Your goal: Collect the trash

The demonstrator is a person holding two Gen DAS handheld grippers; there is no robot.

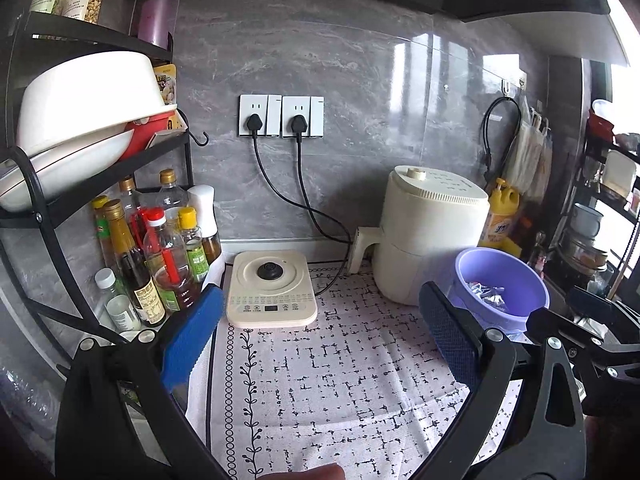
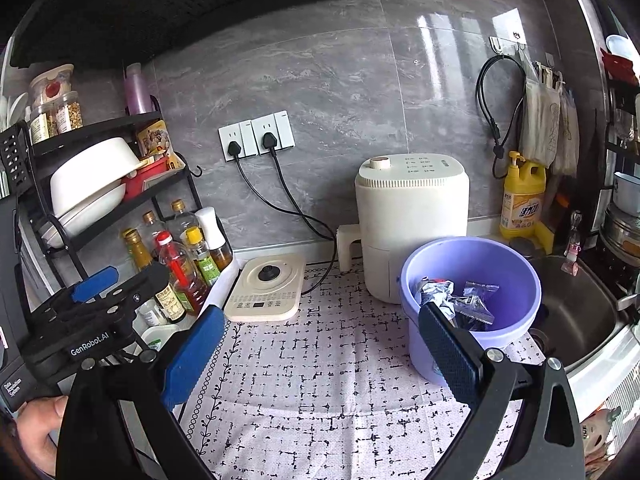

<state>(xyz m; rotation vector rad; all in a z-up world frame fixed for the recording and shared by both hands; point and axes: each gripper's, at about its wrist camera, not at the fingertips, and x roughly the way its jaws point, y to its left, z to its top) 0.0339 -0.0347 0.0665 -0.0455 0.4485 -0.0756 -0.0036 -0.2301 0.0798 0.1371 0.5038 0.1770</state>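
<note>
Beside the air fryer [image 2: 412, 220], wrappers [image 2: 460, 300] fill the purple bin [image 2: 472, 344]; both grippers [image 1: 320, 332] [image 2: 320, 344] gape, empty.

Home kitchen: sink [image 2: 576, 312], oil bottles [image 2: 180, 264]

Glossy grey stone-look wall [image 2: 320, 92] behind a smooth lilac plastic bucket [image 2: 504, 332] (crinkled foil wrappers [image 2: 460, 300] inside) on woven patterned cloth [image 2: 320, 380]; brushed steel sink [image 2: 580, 312], right.
</note>
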